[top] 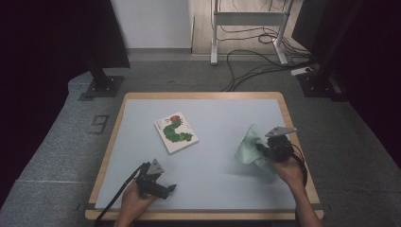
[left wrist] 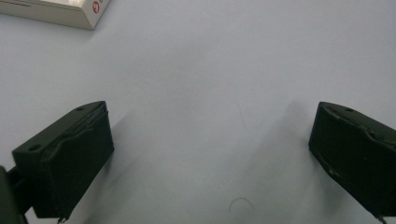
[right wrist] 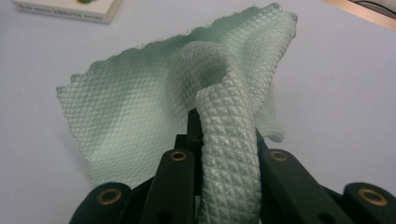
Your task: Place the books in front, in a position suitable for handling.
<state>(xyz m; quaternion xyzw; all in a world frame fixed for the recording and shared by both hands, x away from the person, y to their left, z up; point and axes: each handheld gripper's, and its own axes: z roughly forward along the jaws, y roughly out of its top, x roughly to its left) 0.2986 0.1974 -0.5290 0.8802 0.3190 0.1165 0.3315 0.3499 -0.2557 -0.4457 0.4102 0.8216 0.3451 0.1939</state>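
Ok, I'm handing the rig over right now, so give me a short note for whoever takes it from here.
Right gripper: shut on the green cloth, held bunched above the table's right side.
Left gripper: open, holding nothing, low at the near left of the table.
Caterpillar picture book: lies flat left of centre, untouched.
Done: cloth picked up.
Left: probably wiping the book or the table with the cloth.

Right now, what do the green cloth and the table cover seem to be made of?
The green cloth looks like soft microfibre fabric: matte, diamond-waffle weave, scalloped edge, limp folds in the right gripper. The table cover seems a smooth pale-blue sheet, perhaps plastic or paper, with faint sheen.
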